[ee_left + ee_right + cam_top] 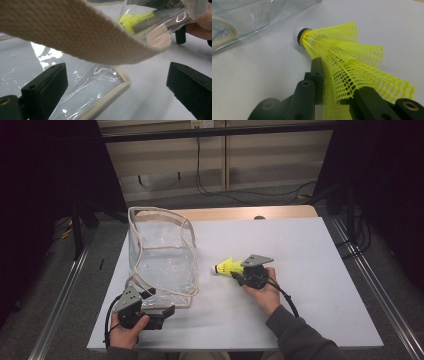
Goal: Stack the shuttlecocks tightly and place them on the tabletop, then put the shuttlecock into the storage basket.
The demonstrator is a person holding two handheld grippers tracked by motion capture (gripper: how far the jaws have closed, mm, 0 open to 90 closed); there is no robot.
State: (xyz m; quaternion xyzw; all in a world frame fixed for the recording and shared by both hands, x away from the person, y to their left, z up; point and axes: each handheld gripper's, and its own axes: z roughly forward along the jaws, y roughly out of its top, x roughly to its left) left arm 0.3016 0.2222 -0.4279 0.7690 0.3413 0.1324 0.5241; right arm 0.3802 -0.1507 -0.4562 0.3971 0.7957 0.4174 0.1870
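A yellow mesh shuttlecock (227, 267) with a white cork tip lies level just above the white table, cork pointing left toward a clear plastic bag (162, 255) with cream webbing trim. My right gripper (237, 272) is shut on the shuttlecock's skirt (344, 57), which is squeezed between the two black jaws. At the bag's near corner rests my left gripper (162, 314), open. Its jaws stand wide apart on either side of the bag's trimmed bottom edge (110, 100). The bag's cream strap (75, 32) hangs across the top of the left gripper view, and the shuttlecock (132, 20) shows through the plastic.
The white tabletop (300, 250) stretches to the right of my right hand. Past its far edge is a wooden strip (240, 213). Metal rails (380, 295) run along both sides, and cables (215, 190) lie on the floor behind the table.
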